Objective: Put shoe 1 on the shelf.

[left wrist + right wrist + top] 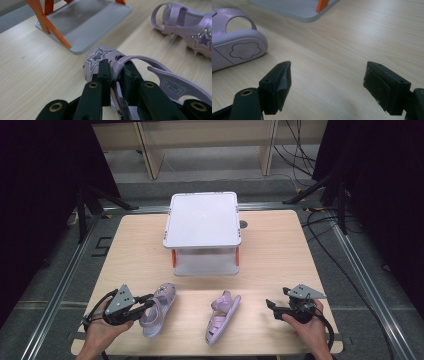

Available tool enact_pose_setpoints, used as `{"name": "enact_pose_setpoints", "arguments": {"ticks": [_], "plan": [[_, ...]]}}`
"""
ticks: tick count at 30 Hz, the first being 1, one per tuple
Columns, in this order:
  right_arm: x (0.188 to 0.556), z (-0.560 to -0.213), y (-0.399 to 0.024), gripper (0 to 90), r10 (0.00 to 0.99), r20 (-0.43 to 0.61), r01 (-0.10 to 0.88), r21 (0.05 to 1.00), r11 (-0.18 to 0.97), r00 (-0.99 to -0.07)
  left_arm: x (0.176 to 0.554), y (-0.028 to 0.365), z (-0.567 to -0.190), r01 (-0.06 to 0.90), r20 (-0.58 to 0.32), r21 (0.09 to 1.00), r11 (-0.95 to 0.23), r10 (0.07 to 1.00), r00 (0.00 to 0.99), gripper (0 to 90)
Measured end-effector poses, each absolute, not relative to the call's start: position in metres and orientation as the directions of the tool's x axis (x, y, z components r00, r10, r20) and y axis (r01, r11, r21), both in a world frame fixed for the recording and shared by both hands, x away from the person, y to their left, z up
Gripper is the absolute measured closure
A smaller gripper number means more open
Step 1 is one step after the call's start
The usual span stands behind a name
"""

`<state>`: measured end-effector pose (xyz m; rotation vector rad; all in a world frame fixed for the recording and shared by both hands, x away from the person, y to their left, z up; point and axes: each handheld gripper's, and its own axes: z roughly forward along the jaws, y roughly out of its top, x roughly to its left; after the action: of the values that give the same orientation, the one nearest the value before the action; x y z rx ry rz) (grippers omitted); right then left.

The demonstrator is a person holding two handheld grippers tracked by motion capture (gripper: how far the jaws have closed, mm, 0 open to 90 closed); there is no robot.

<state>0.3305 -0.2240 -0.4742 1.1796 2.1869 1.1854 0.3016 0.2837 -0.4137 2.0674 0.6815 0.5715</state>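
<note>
While the left gripper (113,75) has its fingers (103,72) clenched on a strap of the near sandal (159,309), which lies on the surface (280,255) at front left, the right gripper (327,85) hangs released, apart from the second sandal (221,316) at front centre. The grasp looks made; next probably comes a lift toward the white rack (202,220) behind, keeping the thin strap from slipping.

Small white printed label (172,86) on the inside of a lilac sandal (140,72) strap, its print too small and blurred to read, no other text legible anywhere
</note>
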Motion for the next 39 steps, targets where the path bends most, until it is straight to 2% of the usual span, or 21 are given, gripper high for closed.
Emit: {"name": "enact_pose_setpoints", "arguments": {"ticks": [9, 13, 25, 29, 31, 39], "plan": [[0.327, -0.473, -0.222, 22.2, 0.829, 0.093, 0.525, 0.811, 0.259, -0.552, 0.315, 0.276, -0.381, 0.227, 0.125, 0.863, -0.452, 0.625, 0.771, 78.6], [0.330, -0.473, -0.224, 22.3, 0.823, 0.057, 0.495, 0.821, 0.283, -0.565, 0.319, 0.274, -0.367, 0.209, 0.137, 0.865, -0.457, 0.614, 0.777, 78.6], [0.330, -0.473, -0.225, 22.3, 0.829, 0.047, 0.489, 0.825, 0.282, -0.558, 0.334, 0.265, -0.336, 0.196, 0.128, 0.870, -0.452, 0.592, 0.796, 78.6], [0.329, -0.473, -0.222, 22.4, 0.829, 0.087, 0.517, 0.816, 0.259, -0.553, 0.336, 0.263, -0.326, 0.189, 0.129, 0.871, -0.454, 0.582, 0.803, 78.7], [0.331, -0.473, -0.224, 22.4, 0.822, 0.048, 0.485, 0.826, 0.286, -0.567, 0.337, 0.261, -0.318, 0.176, 0.143, 0.871, -0.458, 0.580, 0.802, 78.7], [0.331, -0.473, -0.224, 22.4, 0.823, 0.047, 0.484, 0.827, 0.286, -0.566, 0.343, 0.258, -0.303, 0.161, 0.156, 0.873, -0.460, 0.577, 0.802, 78.8]]}}
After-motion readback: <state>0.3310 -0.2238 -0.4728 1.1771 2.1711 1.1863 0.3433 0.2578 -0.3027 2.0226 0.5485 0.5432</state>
